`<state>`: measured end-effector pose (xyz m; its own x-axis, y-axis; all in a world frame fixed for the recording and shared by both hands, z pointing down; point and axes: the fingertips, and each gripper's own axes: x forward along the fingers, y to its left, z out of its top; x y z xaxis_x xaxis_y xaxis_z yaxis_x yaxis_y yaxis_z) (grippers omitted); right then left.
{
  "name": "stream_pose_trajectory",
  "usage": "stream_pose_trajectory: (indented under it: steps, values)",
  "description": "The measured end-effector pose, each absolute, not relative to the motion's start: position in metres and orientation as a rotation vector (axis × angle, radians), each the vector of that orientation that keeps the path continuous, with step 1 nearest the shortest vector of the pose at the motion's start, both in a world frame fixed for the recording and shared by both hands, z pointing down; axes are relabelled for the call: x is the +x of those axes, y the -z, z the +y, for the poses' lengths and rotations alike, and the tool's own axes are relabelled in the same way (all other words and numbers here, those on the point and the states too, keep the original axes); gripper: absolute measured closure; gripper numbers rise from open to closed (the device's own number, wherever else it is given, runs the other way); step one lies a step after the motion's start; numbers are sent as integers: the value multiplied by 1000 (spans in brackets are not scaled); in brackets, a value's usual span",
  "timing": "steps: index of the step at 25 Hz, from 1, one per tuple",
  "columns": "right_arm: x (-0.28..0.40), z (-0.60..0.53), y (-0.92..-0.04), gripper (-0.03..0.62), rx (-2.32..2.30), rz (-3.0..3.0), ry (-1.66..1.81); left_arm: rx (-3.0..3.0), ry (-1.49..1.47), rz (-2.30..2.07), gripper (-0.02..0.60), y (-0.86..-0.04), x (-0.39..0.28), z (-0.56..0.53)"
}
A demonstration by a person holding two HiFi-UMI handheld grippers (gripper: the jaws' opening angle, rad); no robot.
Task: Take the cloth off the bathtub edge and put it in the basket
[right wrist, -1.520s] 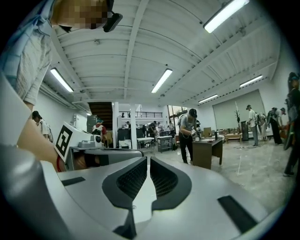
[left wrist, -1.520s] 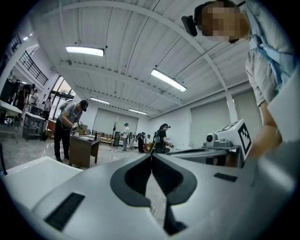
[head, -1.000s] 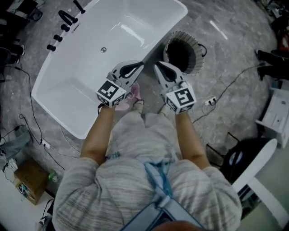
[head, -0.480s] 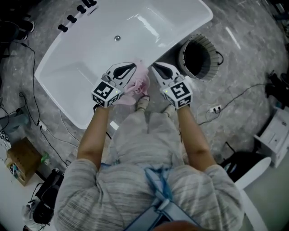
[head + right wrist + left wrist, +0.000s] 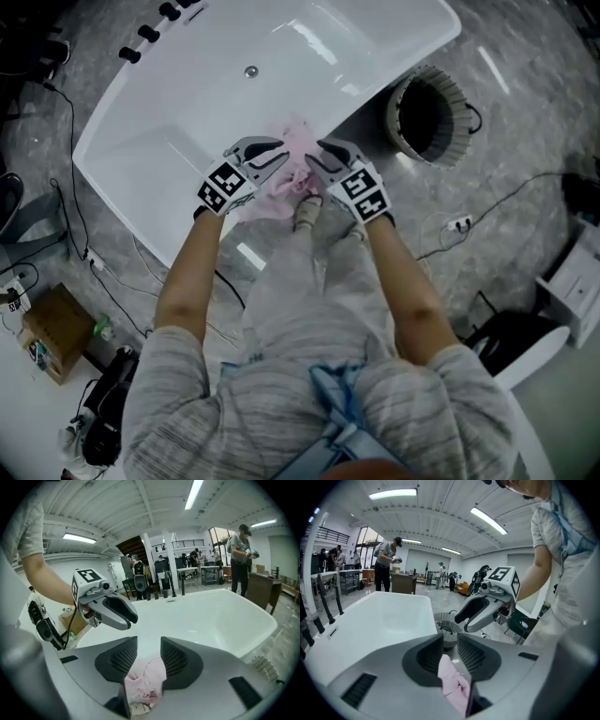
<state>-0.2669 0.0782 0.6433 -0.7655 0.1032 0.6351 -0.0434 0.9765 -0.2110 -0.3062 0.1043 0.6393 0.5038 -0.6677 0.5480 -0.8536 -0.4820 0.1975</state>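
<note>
A crumpled pink cloth (image 5: 292,176) lies on the near edge of the white bathtub (image 5: 127,211). My left gripper (image 5: 278,150) hovers just left of it and my right gripper (image 5: 314,156) just right, tips nearly meeting over the cloth. Both pairs of jaws have just been opening and stand a little apart. In the left gripper view the cloth (image 5: 452,681) shows in the gap of the left gripper (image 5: 450,641), below the pads, not pinched. The right gripper view shows the same: cloth (image 5: 145,681) under the right gripper (image 5: 149,648). The round ribbed basket (image 5: 457,98) stands on the floor right of the tub.
Black tap fittings (image 5: 155,33) line the tub's far left rim. Cables and a power strip (image 5: 457,225) lie on the grey floor. A cardboard box (image 5: 47,337) sits at the lower left. Other people stand far off in the gripper views.
Both grippers have come down from above the tub edge to the pink cloth, and their jaws, shut before, now show a small gap.
</note>
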Motion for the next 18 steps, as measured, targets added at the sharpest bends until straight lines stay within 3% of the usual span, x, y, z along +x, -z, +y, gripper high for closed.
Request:
stream_pose_trajectory:
  steps: [4,5,13,16,18]
  values:
    - [-270,86,-677,413,-46,-2351,-321,2361,-724,-1086,450,-670,-307,106]
    - [-270,87,-686,392,-53,-2329,-327,2370,-775,-1040,409,-679,-308,106]
    - [-266,117,-746,98,-143,-2173,-383,2372,-1165,-628,160,-743,-318,129]
    - [-261,121,-768,37,-148,-2107,-358,2364,-1298,-452,67,-764,-323,136]
    - [-258,122,-782,34,-135,-2076,-344,2366,-1388,-331,64,-778,-324,140]
